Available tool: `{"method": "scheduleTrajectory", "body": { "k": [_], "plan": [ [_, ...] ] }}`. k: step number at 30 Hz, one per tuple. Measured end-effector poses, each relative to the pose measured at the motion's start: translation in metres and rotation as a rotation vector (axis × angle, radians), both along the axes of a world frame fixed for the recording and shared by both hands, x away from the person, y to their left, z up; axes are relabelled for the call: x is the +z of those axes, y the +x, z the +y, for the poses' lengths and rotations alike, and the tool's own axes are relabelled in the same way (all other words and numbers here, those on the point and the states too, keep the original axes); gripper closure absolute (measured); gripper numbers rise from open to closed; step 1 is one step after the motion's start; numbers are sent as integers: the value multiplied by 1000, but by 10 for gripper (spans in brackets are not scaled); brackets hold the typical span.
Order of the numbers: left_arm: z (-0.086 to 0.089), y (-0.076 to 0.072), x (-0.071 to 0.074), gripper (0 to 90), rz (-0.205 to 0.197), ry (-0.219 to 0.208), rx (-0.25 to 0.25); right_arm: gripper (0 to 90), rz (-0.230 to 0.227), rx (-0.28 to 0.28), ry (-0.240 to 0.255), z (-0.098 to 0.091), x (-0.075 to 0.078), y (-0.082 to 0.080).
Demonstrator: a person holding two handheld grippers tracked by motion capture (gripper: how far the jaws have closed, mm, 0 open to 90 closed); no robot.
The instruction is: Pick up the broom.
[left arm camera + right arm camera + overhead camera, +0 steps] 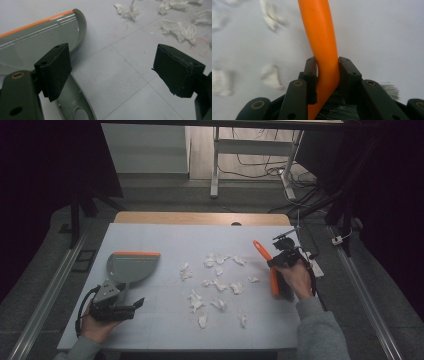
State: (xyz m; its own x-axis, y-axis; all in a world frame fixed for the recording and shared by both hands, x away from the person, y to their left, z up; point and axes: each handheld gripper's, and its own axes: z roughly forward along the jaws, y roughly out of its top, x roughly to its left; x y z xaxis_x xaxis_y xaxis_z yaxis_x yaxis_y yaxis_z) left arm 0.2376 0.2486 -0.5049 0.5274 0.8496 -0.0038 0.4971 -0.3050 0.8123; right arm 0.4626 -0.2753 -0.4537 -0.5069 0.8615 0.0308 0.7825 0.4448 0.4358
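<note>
Looking down from high up, the right gripper (278, 261) pinches the orange brush (270, 266) at the table's (150, 232) right side, handle pointing away from the person. Paper bits (220, 285) lie to its left, between it and the dustpan (131, 265) (nothing inside yet). From the left gripper (112, 72), jaws are spread wide, the dustpan just beside its left jaw. From the right gripper, both jaws squeeze the brush handle (322, 37), bristles (389, 90) underneath.
</note>
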Motion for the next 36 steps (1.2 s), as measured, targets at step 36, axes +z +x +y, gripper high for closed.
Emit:
{"method": "scheduleTrajectory", "body": {
  "k": [36],
  "plan": [
    [-113,34,49,199,-83,-92,-196,697,-237,107,646,87,53,-66]
  ]
}}
